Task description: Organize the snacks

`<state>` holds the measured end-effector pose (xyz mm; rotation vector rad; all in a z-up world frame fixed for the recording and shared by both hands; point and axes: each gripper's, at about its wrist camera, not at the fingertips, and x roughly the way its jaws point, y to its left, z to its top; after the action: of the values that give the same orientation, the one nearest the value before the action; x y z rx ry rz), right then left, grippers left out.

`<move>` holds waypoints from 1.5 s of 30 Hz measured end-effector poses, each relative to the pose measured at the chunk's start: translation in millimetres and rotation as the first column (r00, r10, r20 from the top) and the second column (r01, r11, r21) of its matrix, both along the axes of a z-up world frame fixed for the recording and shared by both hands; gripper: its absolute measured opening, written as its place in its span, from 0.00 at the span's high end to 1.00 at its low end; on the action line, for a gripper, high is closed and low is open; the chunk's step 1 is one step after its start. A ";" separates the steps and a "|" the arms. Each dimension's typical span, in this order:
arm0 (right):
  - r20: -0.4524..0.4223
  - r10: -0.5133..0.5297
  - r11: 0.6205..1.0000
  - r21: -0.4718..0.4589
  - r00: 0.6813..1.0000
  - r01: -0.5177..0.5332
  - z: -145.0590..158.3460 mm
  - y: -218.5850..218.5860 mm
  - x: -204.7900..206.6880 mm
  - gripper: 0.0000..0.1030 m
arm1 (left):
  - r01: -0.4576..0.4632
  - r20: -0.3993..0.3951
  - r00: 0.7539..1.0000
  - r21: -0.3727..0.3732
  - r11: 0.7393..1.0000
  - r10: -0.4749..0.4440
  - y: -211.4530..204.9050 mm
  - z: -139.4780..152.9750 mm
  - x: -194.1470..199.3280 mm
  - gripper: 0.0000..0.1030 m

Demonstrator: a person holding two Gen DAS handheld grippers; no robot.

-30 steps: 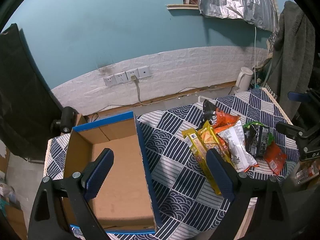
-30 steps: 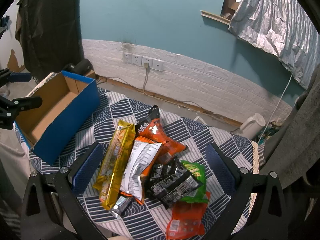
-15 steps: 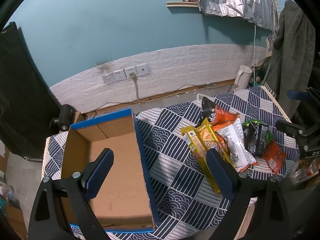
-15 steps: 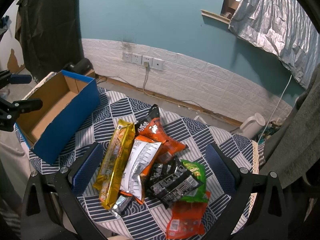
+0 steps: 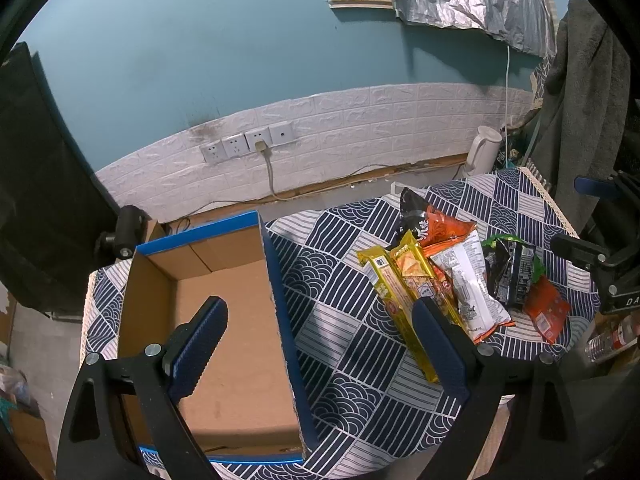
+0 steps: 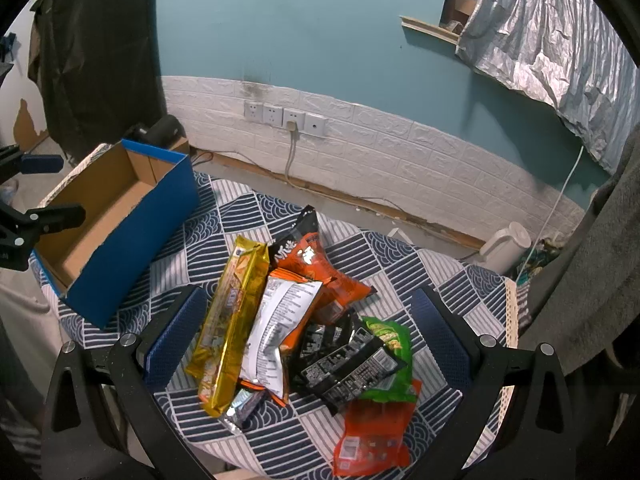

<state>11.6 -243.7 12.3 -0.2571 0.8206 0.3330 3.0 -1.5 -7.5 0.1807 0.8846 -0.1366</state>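
- Left wrist cam: looks forward and down from above the near-left side of the table [image 5: 340,320], over the open blue box [image 5: 276,292]; teal wall behind.
- Right wrist cam: same direction, but above the snack pile [image 6: 288,320], closer to it.
- Shared: box, pile, wall sockets [image 6: 284,117], white kettle [image 5: 484,150]; each cam also sees the other gripper at frame edge.

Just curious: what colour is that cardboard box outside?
Blue outside, plain brown inside; the box shows best in the right wrist view.

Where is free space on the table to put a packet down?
Bare cloth lies between the blue box and the yellow packet, and behind the pile toward the kettle. The box floor is bare. The snack pile is crowded.
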 end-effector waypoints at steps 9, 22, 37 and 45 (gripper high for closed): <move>-0.004 -0.002 1.000 0.000 1.000 0.002 -0.5 -1.2 0.2 0.02 | 0.001 0.000 1.000 -0.002 1.000 -0.001 -0.4 -0.2 -0.4 0.08; -0.010 -0.006 1.000 0.002 1.000 0.006 -1.5 -2.9 0.1 0.02 | 0.007 -0.004 1.000 -0.001 1.000 -0.007 -2.1 -0.6 -1.9 0.08; -0.022 -0.019 1.000 0.001 1.000 0.019 -4.4 -6.1 0.8 0.02 | 0.004 -0.006 1.000 0.002 1.000 -0.004 -3.7 -4.7 0.1 0.08; -0.085 -0.098 0.995 0.013 0.992 0.099 -7.2 -24.4 16.9 0.02 | -0.015 -0.056 0.998 0.008 1.000 0.015 -9.2 -22.1 16.0 0.08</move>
<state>28.6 -268.2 5.0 -0.1867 0.9103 0.2596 19.0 -10.7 -29.6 0.1784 0.9425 -0.1248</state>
